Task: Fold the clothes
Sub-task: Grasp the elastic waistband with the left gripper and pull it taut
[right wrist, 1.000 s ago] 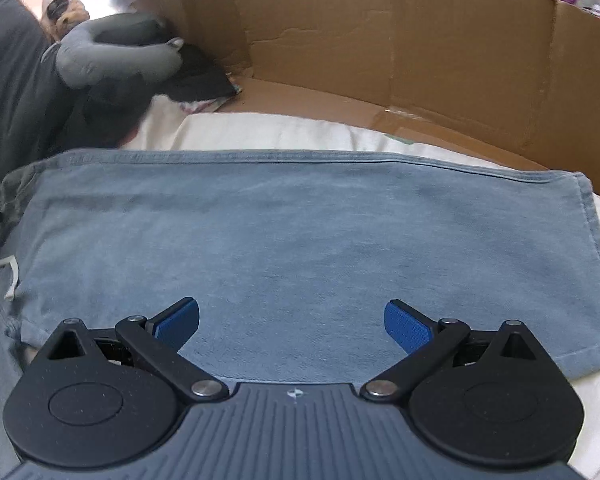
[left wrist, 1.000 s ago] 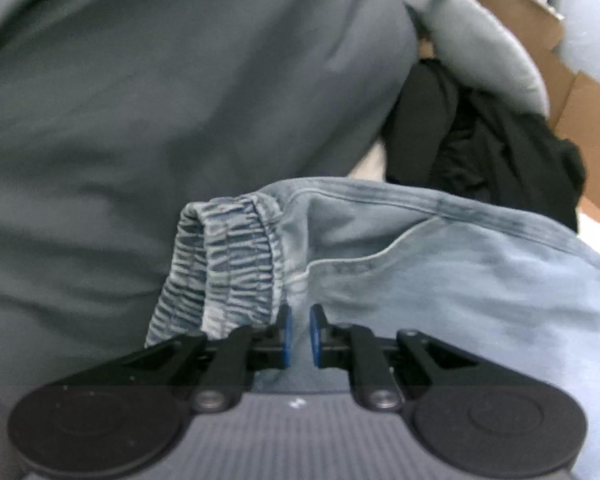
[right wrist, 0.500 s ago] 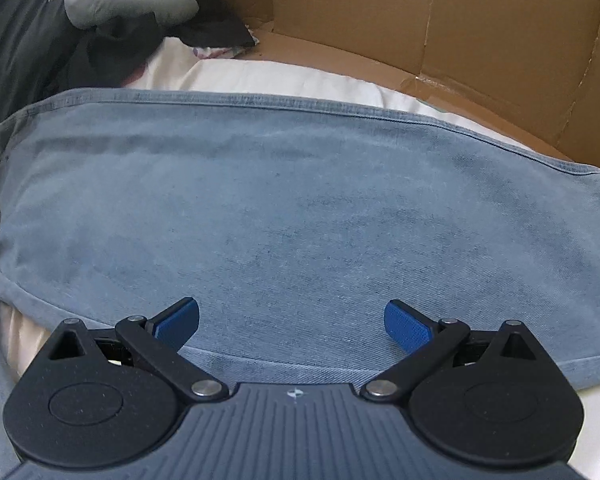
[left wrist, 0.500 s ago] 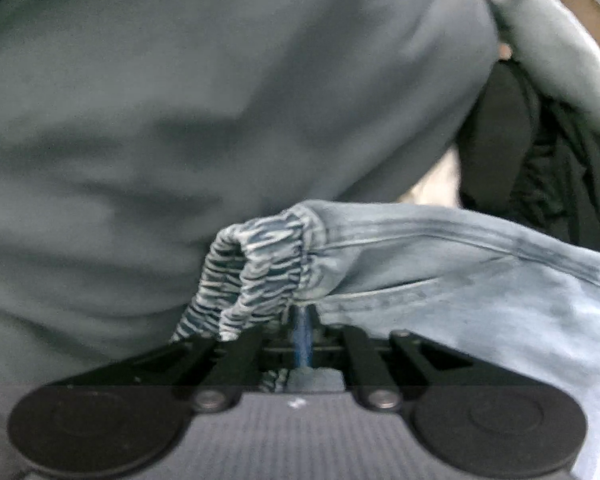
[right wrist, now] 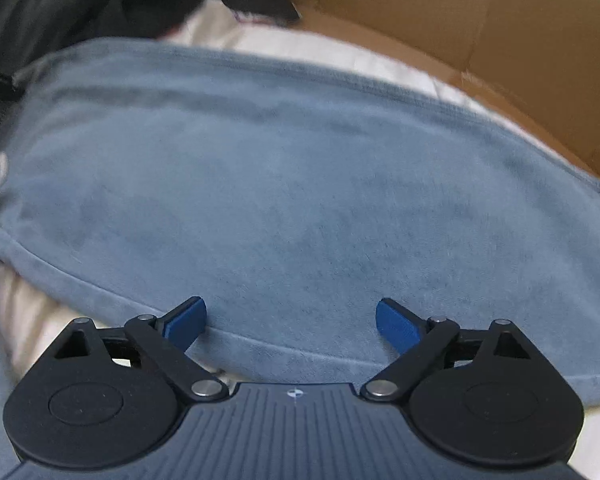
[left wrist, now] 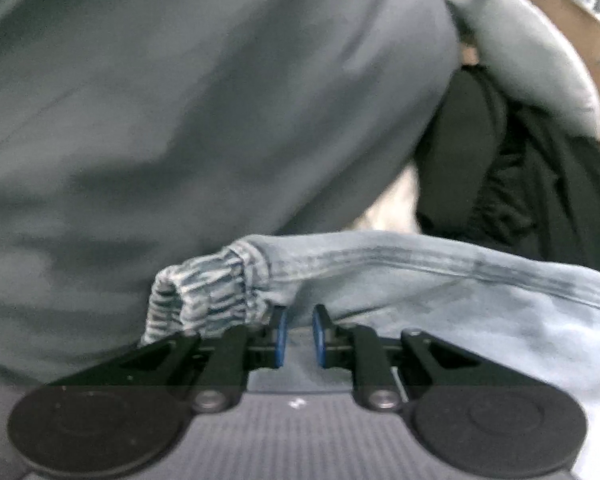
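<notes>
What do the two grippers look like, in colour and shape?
Both match: the left gripper and right gripper have a ribbed grey-blue body, two round black discs, black linkage arms with silver pivot pins, blue finger pads and a small white mark at centre.

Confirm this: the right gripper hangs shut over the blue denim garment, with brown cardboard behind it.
Not quite. The right wrist view shows the right gripper wide open, not shut. It does hang over the blue denim garment, with brown cardboard behind.

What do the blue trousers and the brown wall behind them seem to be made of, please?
Trousers: apparently soft washed denim or similar cotton, matte, with faded patches, stitched seams and a gathered elastic waistband. Wall: plain matte cardboard, judging by its creases and flaps.
</notes>
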The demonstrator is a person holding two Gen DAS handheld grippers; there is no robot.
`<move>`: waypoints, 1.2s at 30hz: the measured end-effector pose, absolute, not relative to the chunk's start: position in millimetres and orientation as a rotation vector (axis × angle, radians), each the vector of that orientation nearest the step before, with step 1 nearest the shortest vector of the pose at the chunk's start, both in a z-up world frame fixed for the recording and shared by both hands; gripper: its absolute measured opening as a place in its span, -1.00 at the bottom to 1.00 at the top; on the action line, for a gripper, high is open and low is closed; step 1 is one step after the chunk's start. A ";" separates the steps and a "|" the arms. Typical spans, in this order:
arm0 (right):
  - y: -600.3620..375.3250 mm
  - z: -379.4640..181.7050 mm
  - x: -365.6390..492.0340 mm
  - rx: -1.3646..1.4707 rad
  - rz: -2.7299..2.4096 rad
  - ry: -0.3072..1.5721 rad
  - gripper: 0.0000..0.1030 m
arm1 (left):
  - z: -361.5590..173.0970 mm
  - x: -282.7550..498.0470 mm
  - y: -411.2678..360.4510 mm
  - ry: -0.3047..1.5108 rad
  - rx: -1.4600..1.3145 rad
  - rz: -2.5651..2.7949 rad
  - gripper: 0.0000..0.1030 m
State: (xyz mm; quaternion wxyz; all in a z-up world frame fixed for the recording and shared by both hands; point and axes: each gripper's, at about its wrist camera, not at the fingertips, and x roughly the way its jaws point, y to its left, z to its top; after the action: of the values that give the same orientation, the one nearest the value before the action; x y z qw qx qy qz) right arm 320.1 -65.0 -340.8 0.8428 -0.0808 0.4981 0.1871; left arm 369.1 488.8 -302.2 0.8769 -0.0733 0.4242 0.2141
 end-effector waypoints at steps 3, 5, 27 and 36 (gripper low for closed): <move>-66.3 -342.1 321.8 -0.174 0.391 1.054 0.83 | -308.6 377.9 496.6 0.911 -0.163 0.480 -0.89; -67.3 -338.8 325.8 -0.165 0.384 1.045 0.77 | -308.6 378.2 495.1 0.915 -0.158 0.491 -0.90; -57.3 -342.0 405.0 -0.106 0.284 0.960 0.70 | -302.2 376.6 385.3 0.867 -0.161 0.174 -0.77; -45.5 -350.7 455.8 -0.109 0.265 0.893 0.76 | -315.7 396.8 373.6 0.842 -0.150 0.208 -0.77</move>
State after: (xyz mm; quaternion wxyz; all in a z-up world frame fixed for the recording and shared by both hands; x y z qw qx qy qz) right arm 455.8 -45.5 -350.7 0.8921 -0.0525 0.4303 0.1279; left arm 396.8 373.6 -315.7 0.9048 -0.0724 0.4074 0.1007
